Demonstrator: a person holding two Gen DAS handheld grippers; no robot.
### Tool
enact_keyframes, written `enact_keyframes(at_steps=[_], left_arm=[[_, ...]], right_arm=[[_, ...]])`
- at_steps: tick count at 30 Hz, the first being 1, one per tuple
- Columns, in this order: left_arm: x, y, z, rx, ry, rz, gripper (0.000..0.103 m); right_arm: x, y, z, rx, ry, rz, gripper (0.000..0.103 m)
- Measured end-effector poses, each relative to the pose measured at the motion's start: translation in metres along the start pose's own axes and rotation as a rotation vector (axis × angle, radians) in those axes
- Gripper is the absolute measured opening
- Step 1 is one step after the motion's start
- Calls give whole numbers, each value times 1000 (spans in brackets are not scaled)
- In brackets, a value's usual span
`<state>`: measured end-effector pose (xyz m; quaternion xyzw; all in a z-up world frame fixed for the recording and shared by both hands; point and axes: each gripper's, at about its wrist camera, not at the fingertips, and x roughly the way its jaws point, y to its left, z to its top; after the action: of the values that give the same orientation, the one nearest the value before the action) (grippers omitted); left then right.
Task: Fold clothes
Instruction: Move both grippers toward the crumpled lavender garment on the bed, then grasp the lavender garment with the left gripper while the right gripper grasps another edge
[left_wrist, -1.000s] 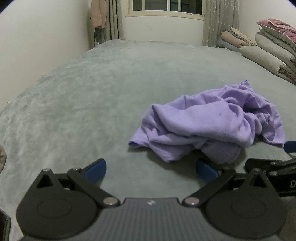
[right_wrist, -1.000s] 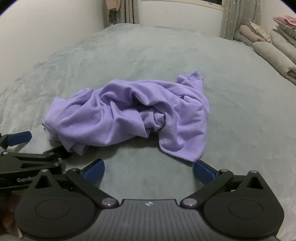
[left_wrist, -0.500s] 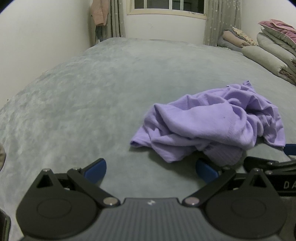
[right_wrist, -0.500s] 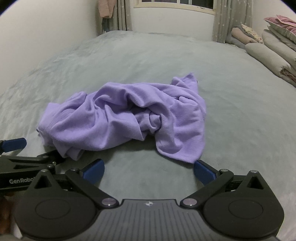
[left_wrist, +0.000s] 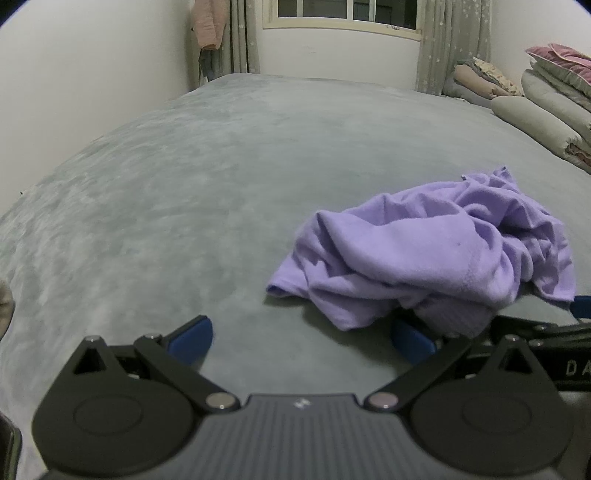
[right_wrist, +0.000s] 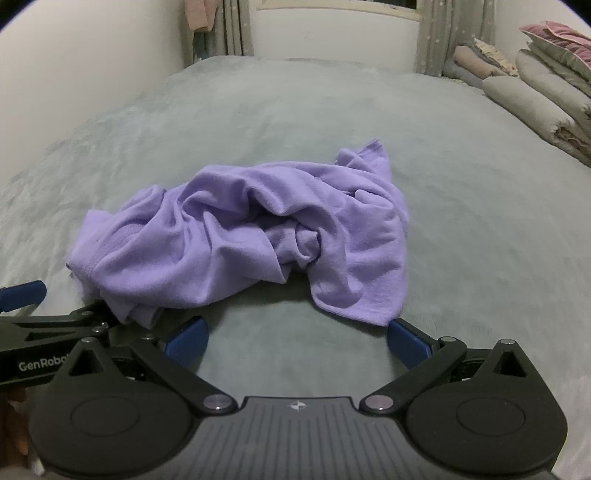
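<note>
A: Crumpled lilac knit garment (right_wrist: 251, 236) — where does it lie?

B: In a heap on the grey plush bedspread (left_wrist: 166, 192), well apart from the stack of folded quilts (left_wrist: 546, 110) at the bedspread's far right edge.

A: And the right gripper (right_wrist: 297, 338)?

B: Spread wide, gripping nothing. Its right blue pad (right_wrist: 408, 341) sits just beside the garment's near hem; the left pad is just short of the cloth.

A: The left gripper (left_wrist: 301, 338)?

B: Also wide open and empty-handed. Its right pad (left_wrist: 412, 339) sits at the garment's near fold, whether touching I cannot tell; the heap lies ahead and to the right.
</note>
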<state>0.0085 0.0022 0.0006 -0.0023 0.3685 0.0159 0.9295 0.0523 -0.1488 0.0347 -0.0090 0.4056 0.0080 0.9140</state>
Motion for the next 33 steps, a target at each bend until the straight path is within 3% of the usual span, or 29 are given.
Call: enact_keyframes(at_steps=[5, 8, 13, 16, 20, 33], left_arm=[[-2, 6, 2, 6, -2, -21, 103], [-4, 9, 3, 7, -8, -40, 103], [-10, 7, 3, 43, -54, -50, 100], [-12, 2, 1, 86, -67, -57, 92], [-14, -2, -1, 109, -61, -81, 74], [-31, -21, -3, 189, -117, -183, 76]], right_arm=[[-1, -4, 7, 7, 2, 28, 102], [-7, -9, 10, 26, -22, 53, 89], [-7, -18, 15, 51, -31, 92, 53], [-5, -21, 18, 61, -51, 100, 44], [-6, -19, 19, 31, -75, 107, 40], [-8, -15, 17, 19, -99, 156, 42]])
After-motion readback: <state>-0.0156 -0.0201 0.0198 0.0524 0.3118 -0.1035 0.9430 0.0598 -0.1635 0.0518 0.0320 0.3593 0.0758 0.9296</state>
